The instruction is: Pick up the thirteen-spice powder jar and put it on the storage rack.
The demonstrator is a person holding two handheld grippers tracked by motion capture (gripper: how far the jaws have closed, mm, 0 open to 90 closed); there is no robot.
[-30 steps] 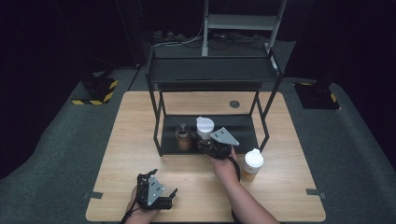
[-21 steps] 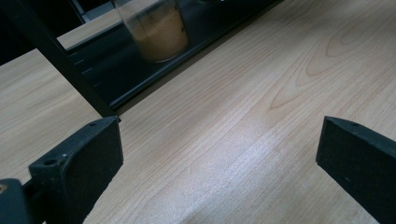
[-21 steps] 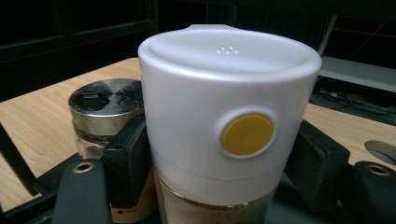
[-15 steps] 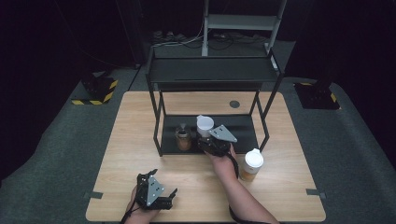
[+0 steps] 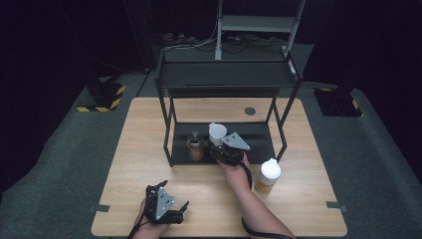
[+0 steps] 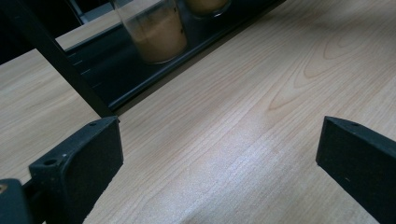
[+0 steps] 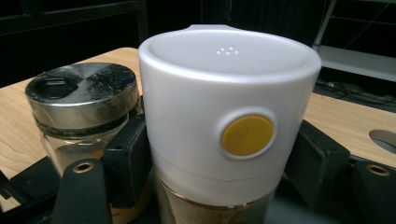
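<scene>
**Right gripper clamps white-lidded jar on rack shelf**

The right gripper (image 7: 219, 163) pinches the white-lidded spice jar (image 7: 229, 116) standing on the black rack's lower shelf (image 5: 259, 137), beside a steel-lidded jar (image 7: 81, 100); forearm stretched forward. The left gripper (image 5: 166, 209) rests near the table (image 5: 318, 199) edge, jaws wide apart.

The right tongs (image 5: 219, 149) reached forward at the end of an outstretched forearm, jaws clamped shut on a load. The left tongs (image 5: 171, 211) lay low near the body, jaws spread wide.
</scene>
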